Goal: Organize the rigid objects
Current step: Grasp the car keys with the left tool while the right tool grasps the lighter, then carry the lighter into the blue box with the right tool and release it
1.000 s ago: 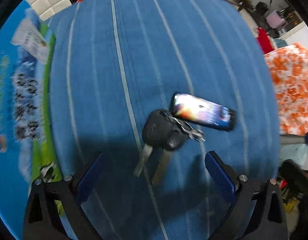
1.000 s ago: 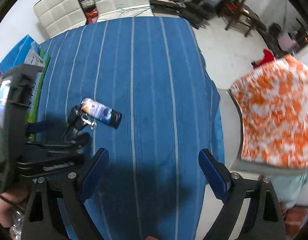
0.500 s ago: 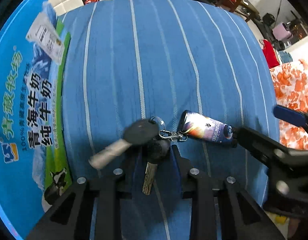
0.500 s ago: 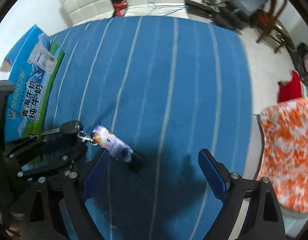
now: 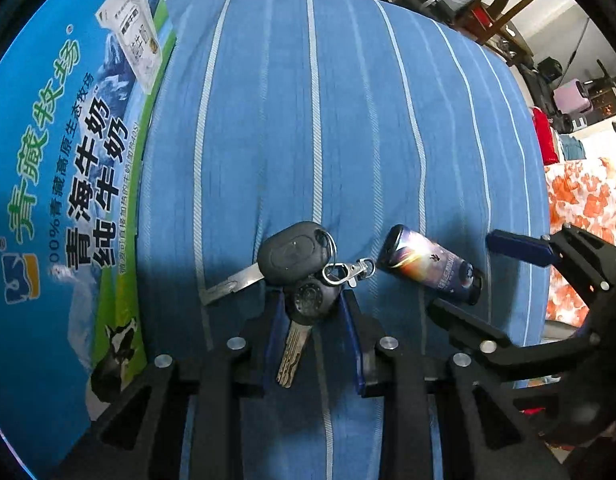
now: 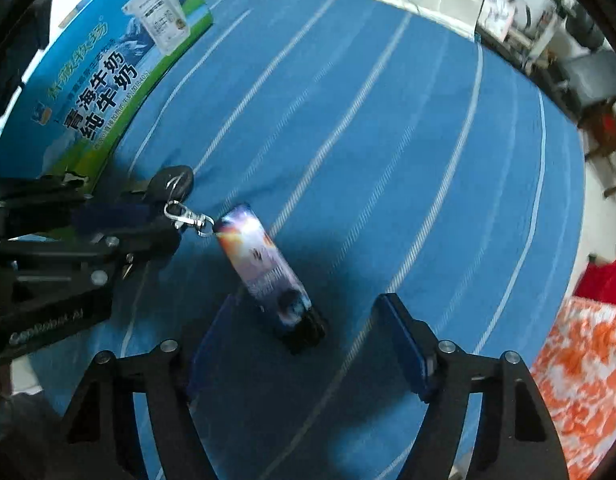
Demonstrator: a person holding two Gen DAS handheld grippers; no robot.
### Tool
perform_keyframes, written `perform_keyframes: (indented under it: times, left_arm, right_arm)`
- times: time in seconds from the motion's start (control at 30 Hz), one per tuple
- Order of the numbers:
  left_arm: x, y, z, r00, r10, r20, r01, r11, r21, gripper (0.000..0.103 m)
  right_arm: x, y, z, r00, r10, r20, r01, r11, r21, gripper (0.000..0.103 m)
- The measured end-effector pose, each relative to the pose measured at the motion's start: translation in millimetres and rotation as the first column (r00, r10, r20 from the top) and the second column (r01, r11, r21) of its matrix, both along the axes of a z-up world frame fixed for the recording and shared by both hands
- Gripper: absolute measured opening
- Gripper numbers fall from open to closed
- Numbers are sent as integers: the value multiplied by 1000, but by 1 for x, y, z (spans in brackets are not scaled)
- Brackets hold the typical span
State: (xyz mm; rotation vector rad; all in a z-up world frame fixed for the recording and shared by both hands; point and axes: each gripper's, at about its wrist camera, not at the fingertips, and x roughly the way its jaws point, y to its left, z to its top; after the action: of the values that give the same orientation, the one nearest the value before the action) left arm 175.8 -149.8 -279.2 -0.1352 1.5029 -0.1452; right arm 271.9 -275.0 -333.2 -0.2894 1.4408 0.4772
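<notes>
Two grippers work one linked bunch: the left gripper [image 5: 313, 322] is clamped on the round head of a small key [image 5: 304, 312], while the right gripper [image 6: 308, 354] stands spread wide either side of the black cap end of the printed keychain tube [image 6: 268, 270]. That tube lies straight ahead of the right fingers, its long axis running away and leftward toward the metal clasp [image 6: 188, 218] that ties it to the keys. A black car key [image 5: 294, 254] lies beside, blade pointing left. All rest on a blue striped cloth [image 5: 348, 120] by a milk carton box [image 5: 68, 160], with chairs and clutter beyond
</notes>
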Motion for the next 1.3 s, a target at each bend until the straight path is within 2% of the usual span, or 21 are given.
perform_keyframes:
  times: [0.1,0.13,0.17,0.2,0.23,0.33,0.5,0.57,0.63,0.73,0.93,1.13,1.17,1.2,1.23,1.3]
  left_arm:
    - [-2,2,2,1000,-6,8,6,1000,12,25]
    - [0,0,2,1000,-4,10,4,1000,13,25]
    - [0,-2,2,1000,3,8,-3,1000,10,25]
    - [0,-3,2,1000,-2,9,2,1000,13,25]
    - [-1,-7,2,1000,-9,12,9,1000,20,25]
    - [11,-34,-4,1000,-25,19,24,999,36,25]
    - [14,-48,4,997,-66,50,63,997,50,25]
    - [10,-47,10,995,-82,64,79,996,49,25]
    - [6,-51,18,991,-105,80,102,994,40,25]
    - [1,-56,34,985,-134,106,133,991,19,25]
    - [-7,-50,74,971,-158,180,168,985,-43,25]
    - [-14,-29,135,951,-146,273,178,979,-98,23]
    - [-16,-21,148,946,-142,292,178,979,-102,22]
    - [-18,-12,158,942,-136,306,176,979,-105,20]
    - [-20,-5,165,940,-131,316,172,979,-105,5]
    - [-24,19,181,935,-121,334,163,982,-99,2]
  right_arm:
    - [-2,11,-2,997,-4,73,8,998,-60,68]
    - [-3,12,-1,995,-33,91,40,997,-69,59]
    - [-3,11,0,994,-62,96,69,995,-71,39]
    - [-3,9,1,990,-103,95,111,990,-82,29]
    - [-3,6,0,985,-150,88,159,982,-105,27]
    - [-9,-5,1,960,-268,76,276,953,-127,27]
    - [-38,-39,1,872,-488,31,489,867,-96,27]
    - [-47,-49,6,831,-555,19,555,828,-76,27]
    - [-58,-59,19,812,-583,24,583,809,-67,27]
    - [-63,-73,41,798,-599,61,602,797,-57,27]
    - [-80,-66,105,766,-629,136,635,773,-2,27]
    - [-96,-43,180,758,-621,199,621,780,72,27]
    - [-97,-35,191,765,-610,206,608,790,80,27]
    - [-98,-27,199,768,-605,210,601,794,89,27]
    - [-99,-18,209,772,-599,213,592,800,103,27]
    - [-100,7,224,783,-581,223,568,813,125,27]
